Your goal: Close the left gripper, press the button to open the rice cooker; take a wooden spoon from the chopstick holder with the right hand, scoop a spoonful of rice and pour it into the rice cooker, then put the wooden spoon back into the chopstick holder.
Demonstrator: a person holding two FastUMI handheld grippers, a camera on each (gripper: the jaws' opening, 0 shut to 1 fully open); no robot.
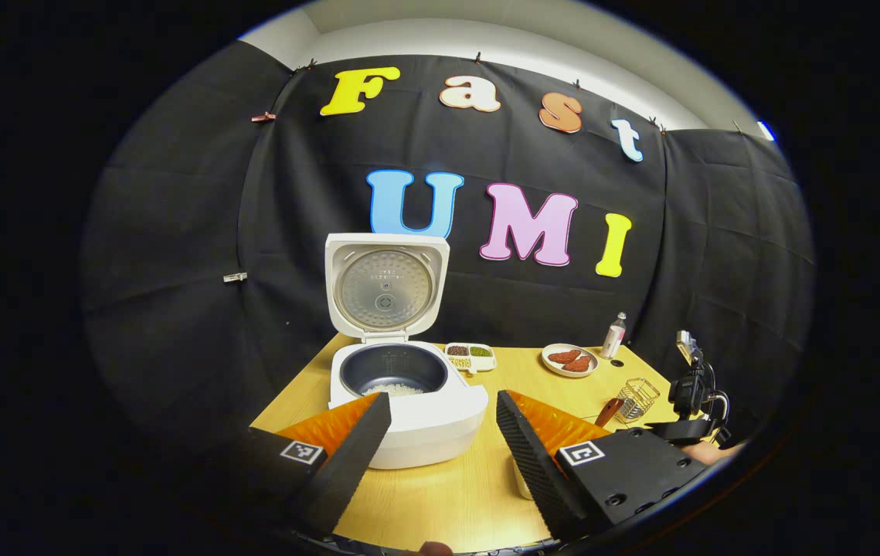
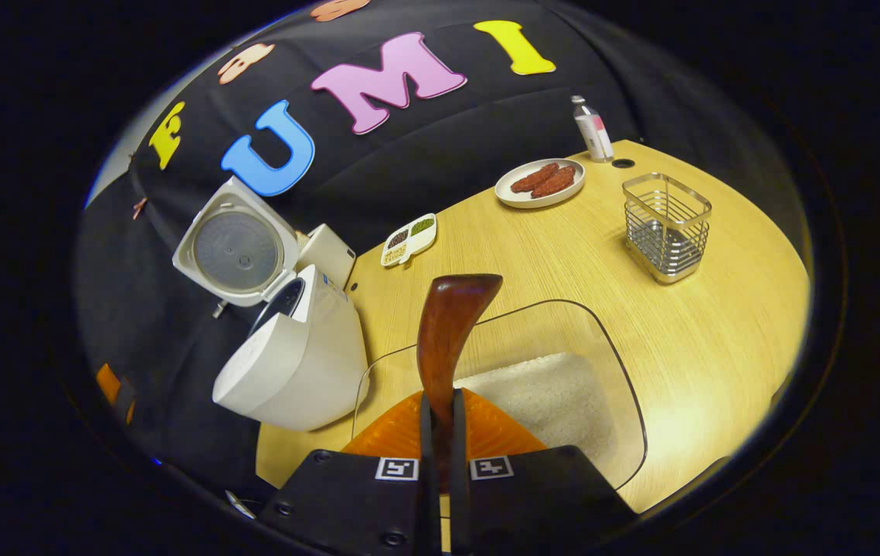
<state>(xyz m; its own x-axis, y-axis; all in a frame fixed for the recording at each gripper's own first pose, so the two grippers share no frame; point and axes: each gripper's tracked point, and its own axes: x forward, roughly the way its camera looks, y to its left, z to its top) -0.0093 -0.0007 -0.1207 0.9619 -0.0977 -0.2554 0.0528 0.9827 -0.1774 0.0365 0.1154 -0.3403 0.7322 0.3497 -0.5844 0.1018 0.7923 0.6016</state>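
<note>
The white rice cooker (image 1: 409, 421) stands with its lid (image 1: 385, 286) up, and a little rice lies in the dark pot (image 1: 393, 372). My left gripper (image 1: 441, 401) hangs open just in front of it, holding nothing. In the right gripper view my right gripper (image 2: 440, 401) is shut on the handle of the wooden spoon (image 2: 451, 324). The spoon points forward above a clear glass container (image 2: 625, 386) of rice (image 2: 555, 394). I see no rice on the spoon. The cooker (image 2: 293, 363) is to its left, and the wire chopstick holder (image 2: 666, 224) stands empty at the far right.
On the wooden table (image 2: 563, 270), a plate of reddish food (image 2: 540, 183), a small bottle (image 2: 592, 130) and a divided dish of beans (image 2: 409, 238) sit along the back. From the left gripper view, the right gripper (image 1: 691, 394) is by the table's right edge, near the holder (image 1: 638, 398).
</note>
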